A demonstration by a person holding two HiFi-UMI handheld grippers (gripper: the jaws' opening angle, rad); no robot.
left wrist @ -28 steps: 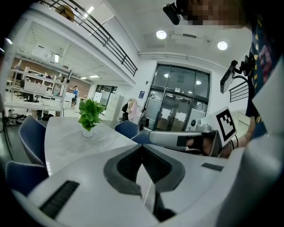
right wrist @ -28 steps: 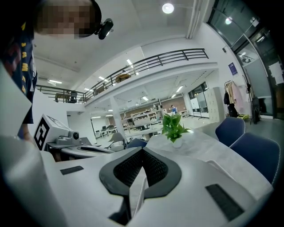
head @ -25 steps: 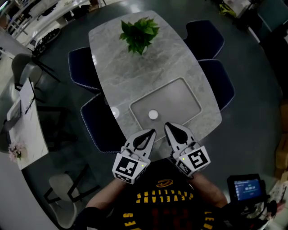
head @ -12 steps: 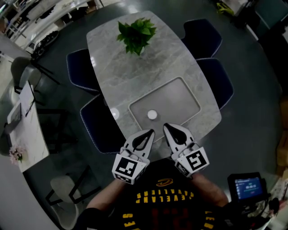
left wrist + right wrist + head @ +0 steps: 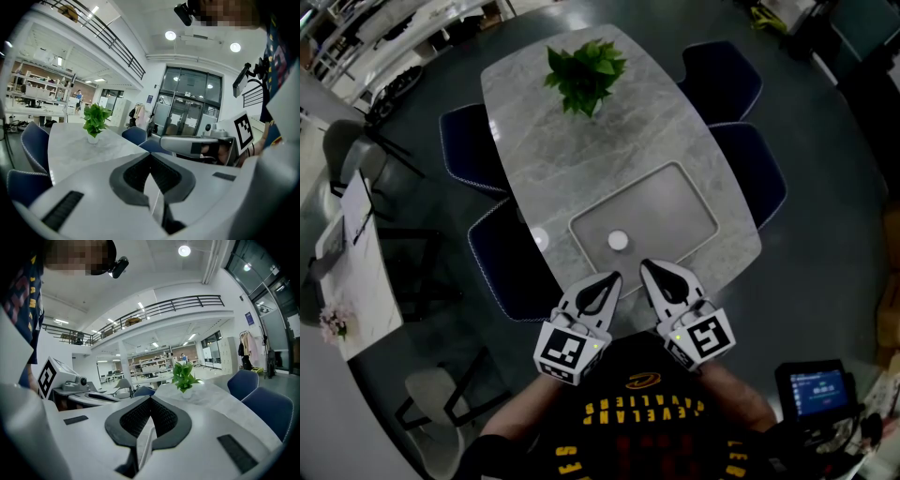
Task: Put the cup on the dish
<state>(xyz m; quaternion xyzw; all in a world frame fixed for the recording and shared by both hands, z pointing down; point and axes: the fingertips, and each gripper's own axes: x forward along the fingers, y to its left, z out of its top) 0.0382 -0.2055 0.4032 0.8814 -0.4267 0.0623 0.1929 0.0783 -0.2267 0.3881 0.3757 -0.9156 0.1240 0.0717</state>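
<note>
A small white round cup (image 5: 619, 241) stands on the near part of a grey rectangular mat (image 5: 661, 206), seen from above in the head view. A pale round patch (image 5: 538, 237) lies at the table's left edge; whether it is the dish or a glare I cannot tell. My left gripper (image 5: 616, 277) and right gripper (image 5: 646, 266) hover side by side just short of the table's near edge, tips pointing at the cup. Both are shut with nothing held. The left gripper (image 5: 150, 157) and right gripper (image 5: 150, 400) show their pads pressed together in their own views.
A potted green plant (image 5: 586, 73) stands at the far end of the grey marble table (image 5: 581, 159). Dark blue chairs flank it on the left (image 5: 499, 267) and right (image 5: 757, 173). A small lit screen (image 5: 814, 392) sits at the lower right.
The head view has shifted very slightly. Both grippers stay where they were, shut.
</note>
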